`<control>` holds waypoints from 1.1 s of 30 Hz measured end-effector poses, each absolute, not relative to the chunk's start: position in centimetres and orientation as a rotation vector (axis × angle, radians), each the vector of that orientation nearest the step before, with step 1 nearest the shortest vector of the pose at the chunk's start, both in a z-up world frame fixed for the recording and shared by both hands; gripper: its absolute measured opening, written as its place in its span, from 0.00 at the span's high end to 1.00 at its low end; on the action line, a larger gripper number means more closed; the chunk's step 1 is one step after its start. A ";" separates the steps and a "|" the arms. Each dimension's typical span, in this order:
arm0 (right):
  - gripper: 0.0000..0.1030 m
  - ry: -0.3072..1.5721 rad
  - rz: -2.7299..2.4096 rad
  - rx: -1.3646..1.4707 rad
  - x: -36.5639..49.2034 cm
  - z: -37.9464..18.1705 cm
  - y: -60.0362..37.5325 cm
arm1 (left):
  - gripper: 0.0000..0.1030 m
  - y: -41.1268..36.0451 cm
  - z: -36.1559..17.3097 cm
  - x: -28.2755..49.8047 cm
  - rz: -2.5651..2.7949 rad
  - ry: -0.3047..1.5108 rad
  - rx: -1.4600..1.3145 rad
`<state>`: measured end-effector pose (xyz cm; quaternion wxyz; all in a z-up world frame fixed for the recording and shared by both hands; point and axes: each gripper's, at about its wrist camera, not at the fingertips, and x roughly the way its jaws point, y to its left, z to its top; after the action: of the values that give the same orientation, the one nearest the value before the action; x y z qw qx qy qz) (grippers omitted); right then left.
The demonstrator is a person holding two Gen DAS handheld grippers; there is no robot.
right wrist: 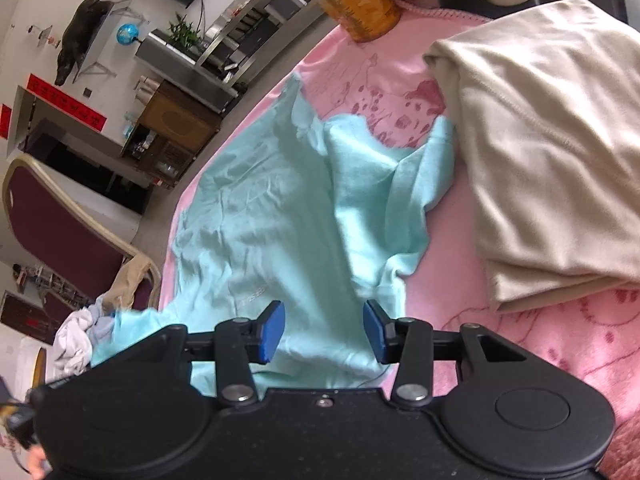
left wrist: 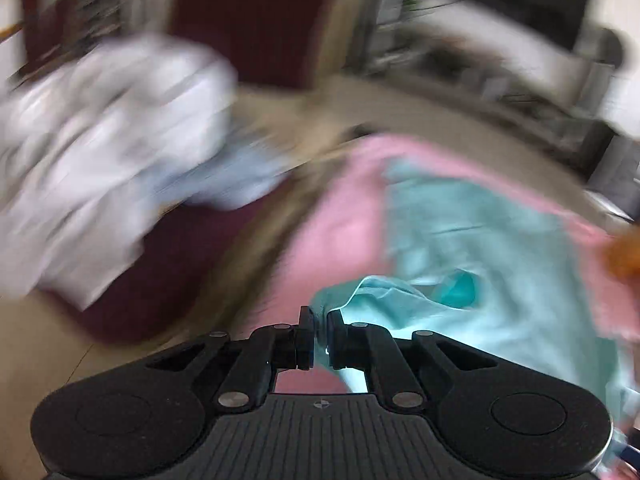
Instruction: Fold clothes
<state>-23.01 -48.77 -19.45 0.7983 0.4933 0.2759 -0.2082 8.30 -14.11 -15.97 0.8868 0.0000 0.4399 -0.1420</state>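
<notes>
Left gripper: my left gripper [left wrist: 320,332] is closed tight on a bunched edge of the mint-green shirt [left wrist: 472,264]; cloth sits pinched between the pads.
Right gripper: my right gripper [right wrist: 324,330] stands partly open above the shirt [right wrist: 272,216], blue pads [right wrist: 274,330] apart, nothing clamped between them.
Shirt: it lies crumpled on the pink blanket [right wrist: 540,344], one sleeve reaching toward the printed pattern.
Beige garment: a folded beige piece [right wrist: 552,152] rests on the blanket just beside the shirt's sleeve.
Unfolded pile: white and pale-blue clothes [left wrist: 104,148] are heaped on a maroon chair [left wrist: 160,272], blurred in my left view.
Far edge: an orange patterned container [right wrist: 356,0] stands at the blanket's rim.
</notes>
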 end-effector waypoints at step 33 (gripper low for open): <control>0.50 0.593 -0.441 1.021 -22.6 -19.3 -48.1 | 0.52 -19.7 -13.4 15.8 -0.214 0.749 0.071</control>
<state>-22.62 -48.13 -19.29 0.8079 0.4775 0.2771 -0.2060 15.78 -19.68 -13.42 0.9246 0.0347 0.3648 -0.1044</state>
